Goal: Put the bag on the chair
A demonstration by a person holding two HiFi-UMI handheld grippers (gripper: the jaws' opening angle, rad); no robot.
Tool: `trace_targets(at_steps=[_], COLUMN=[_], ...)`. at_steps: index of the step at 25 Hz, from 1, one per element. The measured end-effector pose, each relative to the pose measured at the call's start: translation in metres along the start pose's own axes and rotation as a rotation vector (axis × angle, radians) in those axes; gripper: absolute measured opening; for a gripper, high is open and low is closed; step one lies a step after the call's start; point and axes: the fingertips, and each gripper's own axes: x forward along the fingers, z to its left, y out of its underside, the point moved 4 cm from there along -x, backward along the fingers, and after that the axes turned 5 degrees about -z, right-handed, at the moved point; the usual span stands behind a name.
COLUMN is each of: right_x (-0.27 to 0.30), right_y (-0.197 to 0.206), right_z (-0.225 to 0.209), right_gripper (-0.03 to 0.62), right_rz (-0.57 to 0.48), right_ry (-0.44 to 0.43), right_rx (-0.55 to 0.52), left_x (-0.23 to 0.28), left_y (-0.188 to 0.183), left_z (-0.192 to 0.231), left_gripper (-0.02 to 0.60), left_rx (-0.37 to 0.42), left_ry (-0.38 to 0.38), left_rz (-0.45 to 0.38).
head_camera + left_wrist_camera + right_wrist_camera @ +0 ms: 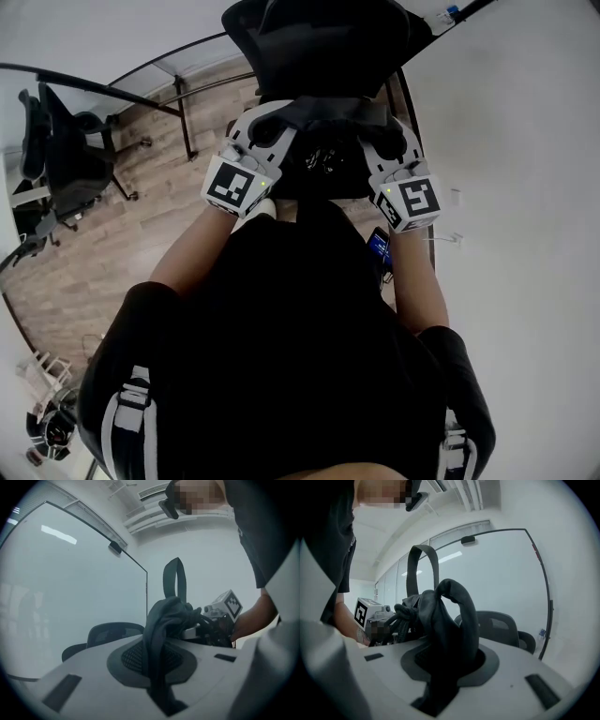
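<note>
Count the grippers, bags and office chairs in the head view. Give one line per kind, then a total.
Grippers: 2 (left gripper, right gripper)
Bags: 1 (bag, gripped by both)
Office chairs: 2 (chair ahead, chair at left)
Total: 5

A wooden floor (84, 272) is carrying 1 black office chair (70, 159) at left; a white tabletop (525, 122) at right is bearing 1 small white item (455, 198).
</note>
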Motion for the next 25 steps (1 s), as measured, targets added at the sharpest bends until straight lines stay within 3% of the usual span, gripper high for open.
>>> trace_targets(at_steps=[10,20,25], right_x=[0.053,0.096,0.113], right_y=[0.059,0.111,0.134], right_z=[-0.054,-0.087,-0.107], right_gripper=[0.098,0.098,0.098], right_rz=[0.092,0.190,0.215], right_ry=[-0.058,-0.105,-0.111], right_rx=[0.044,0.090,0.109], left_x=[0.047,0.080,0.101], left_y=[0.060,0.120,0.146], left_z=[0.034,0.064,0.076], left_gripper=[0.034,0.034,0.034], left_rx=[-0.027,-0.058,-0.104], left_ry=[-0.080,-0.111,-0.146], left_rz=[0.086,0.195,0.201])
